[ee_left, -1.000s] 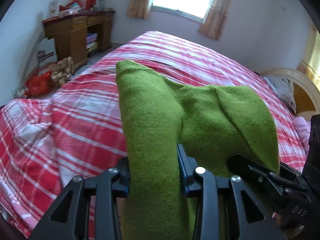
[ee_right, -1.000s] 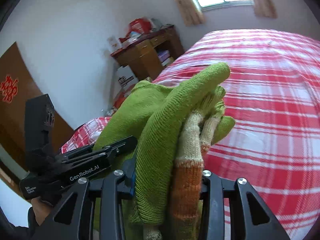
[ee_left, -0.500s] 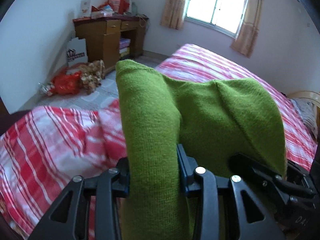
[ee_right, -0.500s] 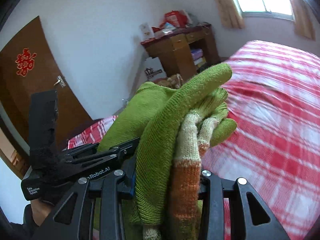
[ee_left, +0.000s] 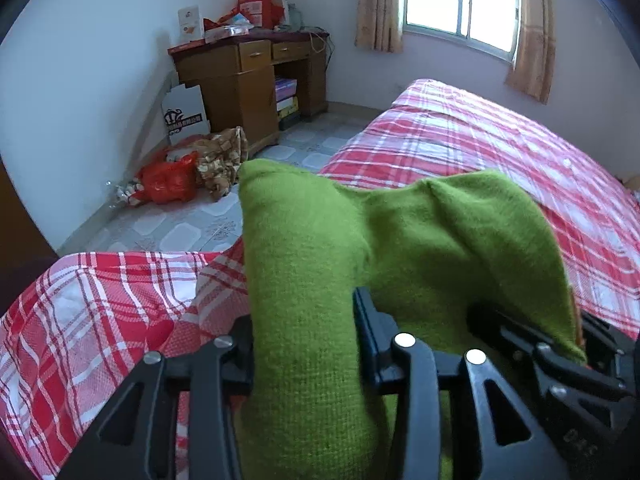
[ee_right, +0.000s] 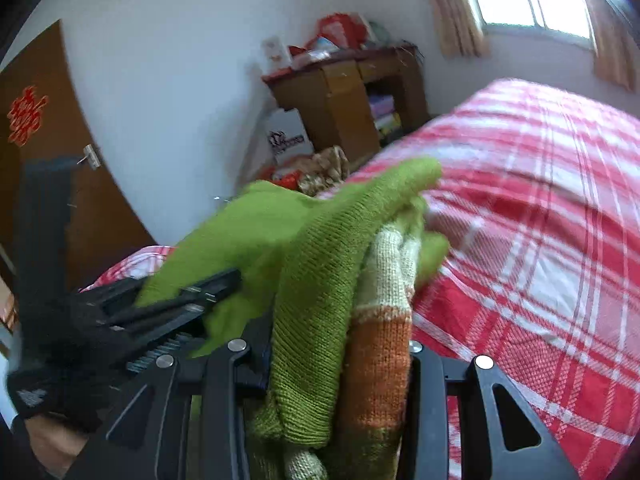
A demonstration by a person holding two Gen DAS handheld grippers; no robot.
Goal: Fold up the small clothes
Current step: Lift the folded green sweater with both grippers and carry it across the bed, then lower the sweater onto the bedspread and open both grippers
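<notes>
Both claws pinched the same knitted garment above the bed. Left gripper had its black jaws pressed on a thick folded roll of the green sweater, though the jaws had just been easing a little wider with the wool between them. Fine, felted-looking knit bulged up past the jaws into two rounded humps, one tall and blunt, the other peaked like a tent.

Right gripper clamped a bunched wad of the same sweater: coarse ribbed green on one side, cream and orange striped bands on the other, squeezed tight between the pads. From this camera the left gripper showed blurred to the left of the wad, biting a flat green flap.

Under and to the right of the sweater spread the bed, covered in a red-and-white plaid sheet of waffled weave, rumpled at its near corner. Beyond the bed's far corner stood a brown wooden desk with drawers, piled with red packages. On the tiled floor between desk and bed lay a red plastic bag and a crumpled brown patterned bundle.
</notes>
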